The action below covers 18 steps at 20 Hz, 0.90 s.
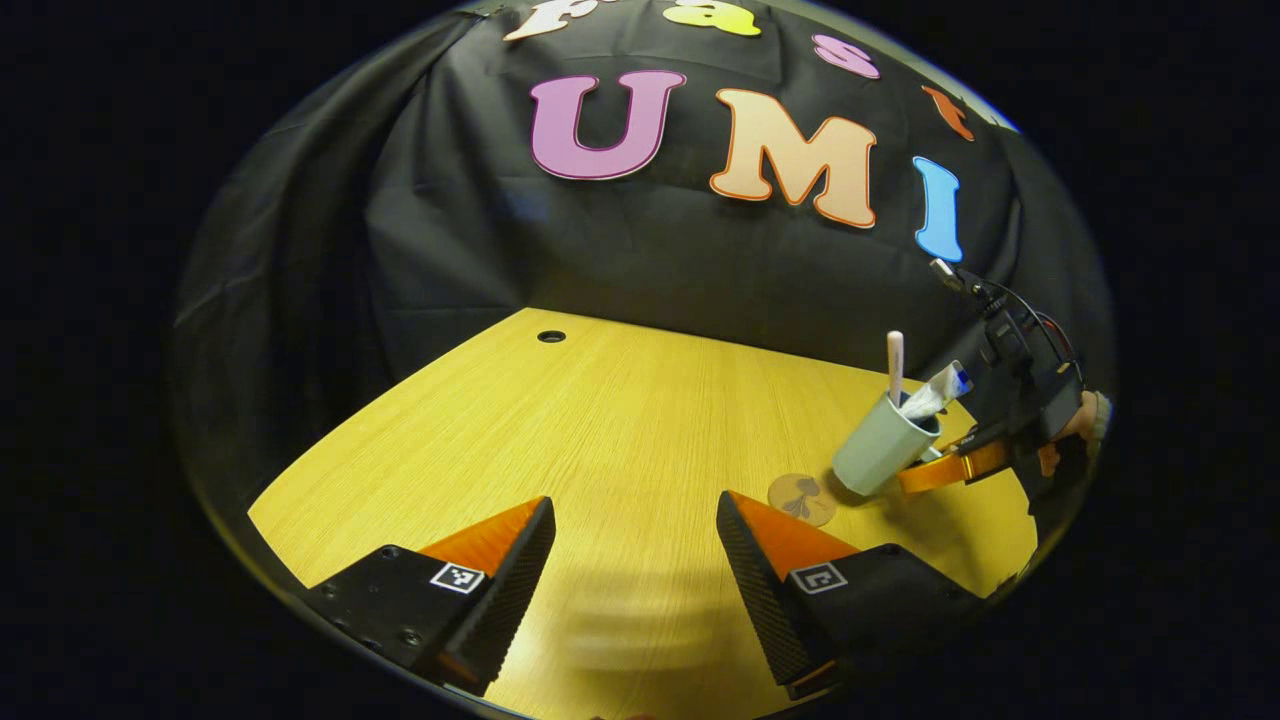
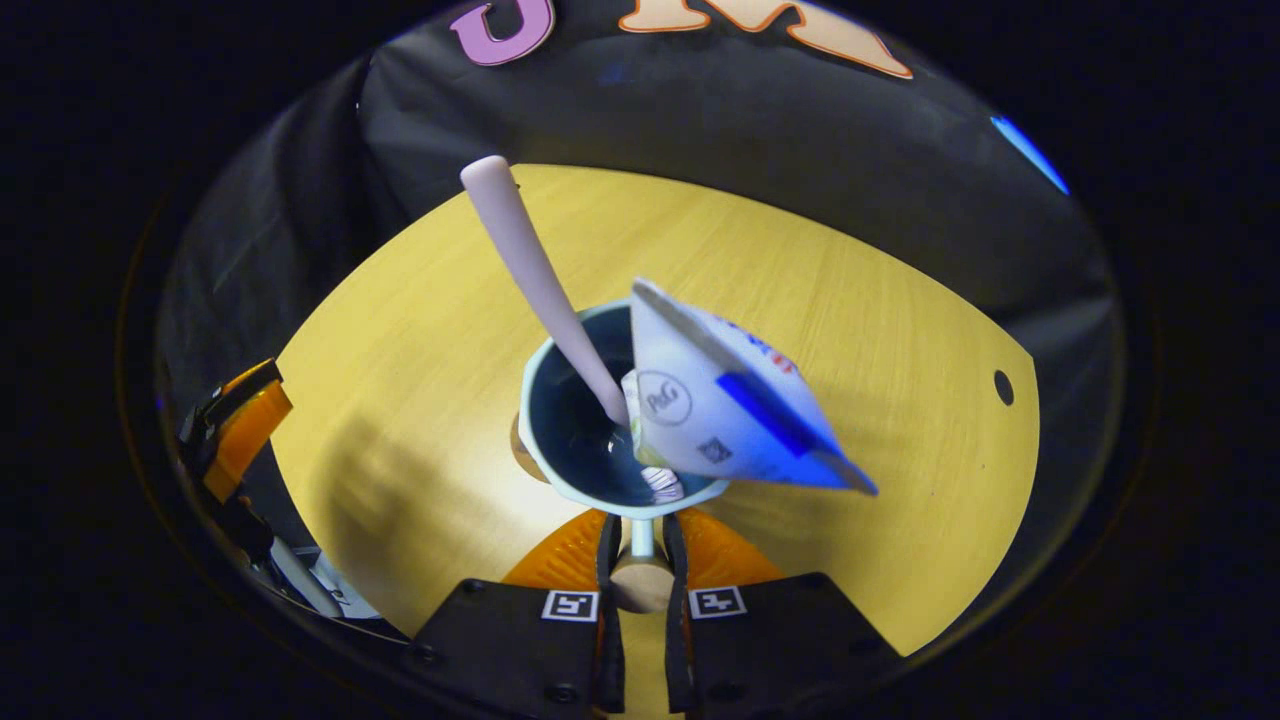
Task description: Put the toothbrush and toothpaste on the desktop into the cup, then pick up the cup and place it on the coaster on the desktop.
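Spread wide and empty, my left gripper [image 1: 635, 560] hovers over the desktop [image 1: 600, 420]; beyond it the pale green cup [image 1: 885, 445] tilts just beside the coaster [image 1: 800, 497]. Pinching the cup's handle [image 2: 641, 540], my right gripper [image 2: 640, 545] holds toothbrush [image 2: 530, 270] and toothpaste [image 2: 730, 400] upright inside.

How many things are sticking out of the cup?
2. The toothbrush leans out on the cup's left in the right gripper view, and the toothpaste pokes out on its right. Nothing else shows inside, though the bottom is partly hidden.
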{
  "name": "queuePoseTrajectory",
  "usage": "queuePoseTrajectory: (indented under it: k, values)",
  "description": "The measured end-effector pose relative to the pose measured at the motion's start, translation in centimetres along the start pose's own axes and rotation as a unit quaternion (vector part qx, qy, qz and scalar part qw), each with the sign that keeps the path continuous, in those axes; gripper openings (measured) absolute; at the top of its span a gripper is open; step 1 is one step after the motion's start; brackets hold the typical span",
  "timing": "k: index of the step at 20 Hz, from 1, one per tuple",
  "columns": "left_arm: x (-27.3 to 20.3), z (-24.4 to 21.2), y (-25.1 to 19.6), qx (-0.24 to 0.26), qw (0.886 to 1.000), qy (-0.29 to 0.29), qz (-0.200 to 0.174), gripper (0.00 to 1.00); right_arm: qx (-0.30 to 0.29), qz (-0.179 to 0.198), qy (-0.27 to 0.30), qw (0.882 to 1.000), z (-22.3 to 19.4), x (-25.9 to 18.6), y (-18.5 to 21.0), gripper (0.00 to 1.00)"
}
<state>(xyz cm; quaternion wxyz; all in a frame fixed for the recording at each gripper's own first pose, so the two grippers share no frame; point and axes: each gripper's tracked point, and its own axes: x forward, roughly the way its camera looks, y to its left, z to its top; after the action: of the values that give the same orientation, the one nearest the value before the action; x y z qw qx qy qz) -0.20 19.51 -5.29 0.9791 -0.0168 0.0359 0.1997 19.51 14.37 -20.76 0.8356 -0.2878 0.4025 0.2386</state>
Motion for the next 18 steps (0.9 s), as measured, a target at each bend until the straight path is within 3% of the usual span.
queuePoseTrajectory:
  k: [5,14,18]
  values:
    - [-0.1,-0.4,0.9,0.000,1.000,0.005,0.001,0.94,-0.033,0.020,0.023,0.999,0.1,2.4,1.5,0.19]
    - [0.2,-0.3,2.2,-0.003,1.000,0.006,0.001,0.94,-0.056,0.005,0.047,0.997,-1.3,2.8,1.8,0.19]
    - [0.2,0.1,1.9,0.006,1.000,0.006,-0.008,0.94,-0.039,0.027,0.028,0.998,-1.0,1.2,2.3,0.33]
